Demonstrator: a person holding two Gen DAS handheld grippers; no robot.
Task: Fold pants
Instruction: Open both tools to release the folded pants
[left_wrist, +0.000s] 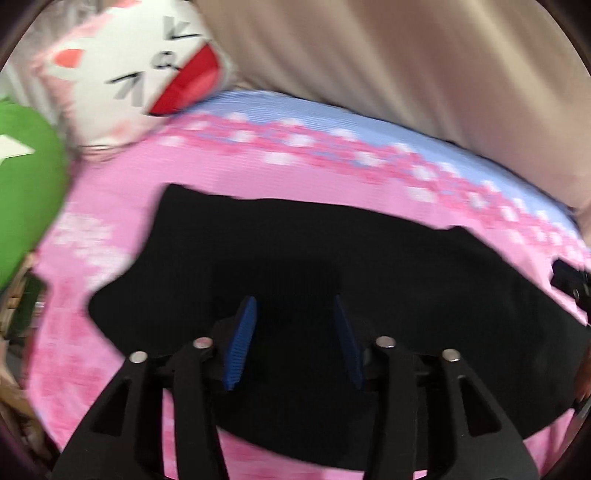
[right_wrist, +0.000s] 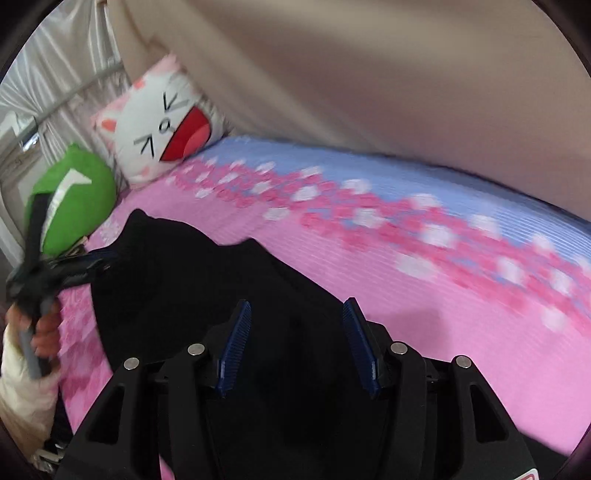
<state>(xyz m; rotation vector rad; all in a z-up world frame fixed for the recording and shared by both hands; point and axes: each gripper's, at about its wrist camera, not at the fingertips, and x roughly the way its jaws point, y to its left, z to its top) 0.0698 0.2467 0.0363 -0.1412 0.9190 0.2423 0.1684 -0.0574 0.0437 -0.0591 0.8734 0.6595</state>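
A pink bed sheet with a band of darker pink and white flowers (left_wrist: 122, 206) covers the bed and turns light blue (right_wrist: 369, 166) toward the far side, where a beige padded wall (right_wrist: 388, 74) rises. In the upper left of both views a white square cat-face pillow (left_wrist: 147, 70) leans at the head of the bed, with a green round cushion (right_wrist: 74, 195) beside it and pale silvery curtains (right_wrist: 55, 62) behind. The black pants (left_wrist: 295, 240) lie spread on the sheet in the lower middle of each frame. The left gripper (left_wrist: 295, 332) hangs above the black cloth, its blue-padded jaws apart and empty. The right gripper (right_wrist: 295, 339) is also spread wide over the pants, holding nothing.
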